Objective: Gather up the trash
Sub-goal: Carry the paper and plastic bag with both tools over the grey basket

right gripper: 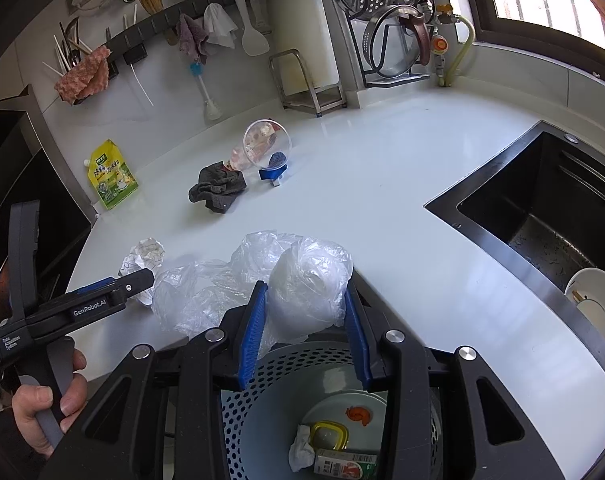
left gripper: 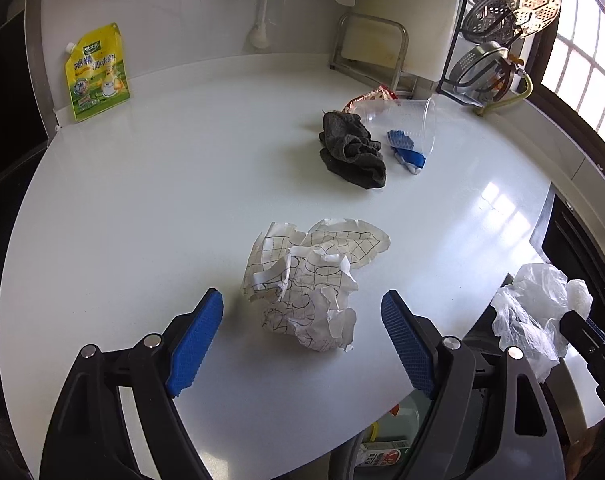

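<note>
The right hand-held gripper [right gripper: 306,320] pinches one clear plastic bag [right gripper: 302,280] above the perforated bin [right gripper: 262,400], apparently poised to drop it in. The left hand-held gripper [left gripper: 302,320], fingers spread wide, flanks one crumpled paper ball [left gripper: 310,284] on the white counter [left gripper: 142,200], seemingly readying a grasp. Farther ahead lie one dark cloth [left gripper: 352,150], one tipped clear cup [left gripper: 410,120] and one blue wrapper [left gripper: 406,150].
</note>
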